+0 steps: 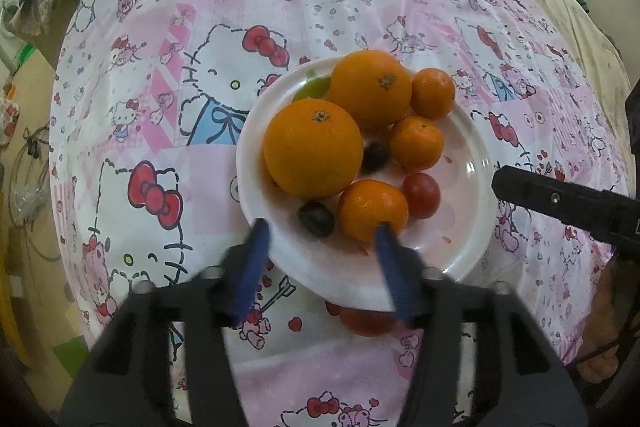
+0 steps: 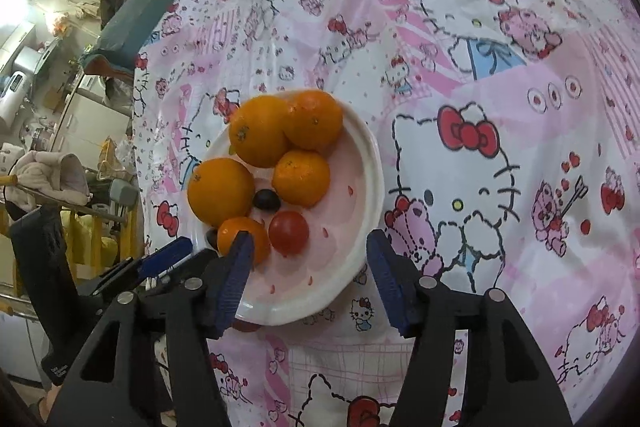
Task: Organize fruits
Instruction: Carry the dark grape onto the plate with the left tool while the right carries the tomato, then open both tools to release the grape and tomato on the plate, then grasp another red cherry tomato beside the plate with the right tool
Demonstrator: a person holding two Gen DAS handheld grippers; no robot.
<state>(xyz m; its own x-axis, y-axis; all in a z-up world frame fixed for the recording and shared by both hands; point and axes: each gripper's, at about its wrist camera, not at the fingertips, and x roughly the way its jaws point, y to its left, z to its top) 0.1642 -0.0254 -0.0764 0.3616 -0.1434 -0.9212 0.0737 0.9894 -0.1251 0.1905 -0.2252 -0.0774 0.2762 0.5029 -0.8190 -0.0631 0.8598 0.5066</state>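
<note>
Blue-padded fingers of the left gripper stood wide apart with nothing between them, hovering over the near rim of the white plate. On that plate sat two large oranges, three smaller mandarins, a cherry tomato, two dark grapes and a green fruit mostly hidden behind the oranges. Another red fruit lay on the cloth just beside the plate's near edge, partly under the rim. From the right wrist view, the right gripper was likewise spread wide and empty above the near side of the plate. Everything rested on a pink cartoon-cat tablecloth covering the bench.
</note>
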